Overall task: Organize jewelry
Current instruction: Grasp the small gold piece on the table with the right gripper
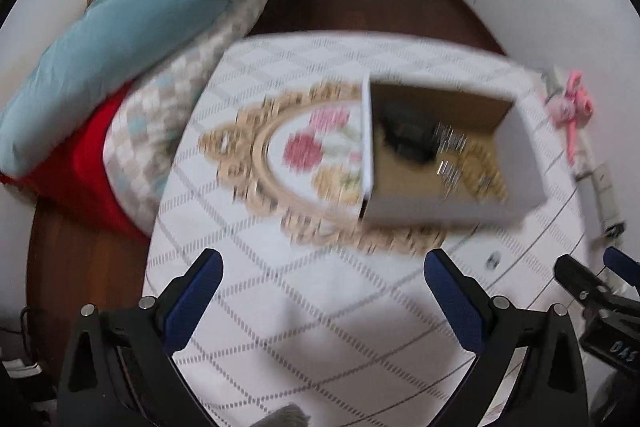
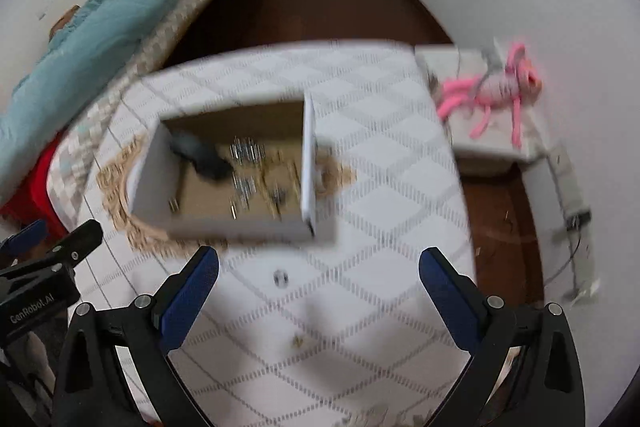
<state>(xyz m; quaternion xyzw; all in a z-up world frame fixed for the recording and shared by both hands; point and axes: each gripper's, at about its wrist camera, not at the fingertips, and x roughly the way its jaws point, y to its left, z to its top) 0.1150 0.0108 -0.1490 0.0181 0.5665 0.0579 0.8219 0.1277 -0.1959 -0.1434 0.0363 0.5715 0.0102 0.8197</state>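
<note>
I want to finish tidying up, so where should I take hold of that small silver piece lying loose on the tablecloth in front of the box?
Probably across its width, coming straight down from above. The small silver piece lies flat and alone on the tablecloth, short of the open box, so nothing blocks either side. The right gripper hovers nearest, jaws wide open. Blur hides its exact shape.

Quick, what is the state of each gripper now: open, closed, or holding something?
Left gripper: jaws open, holding nothing.
Right gripper: jaws open, holding nothing.

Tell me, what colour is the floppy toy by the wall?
Pink. The toy shows best in the right wrist view.
</note>
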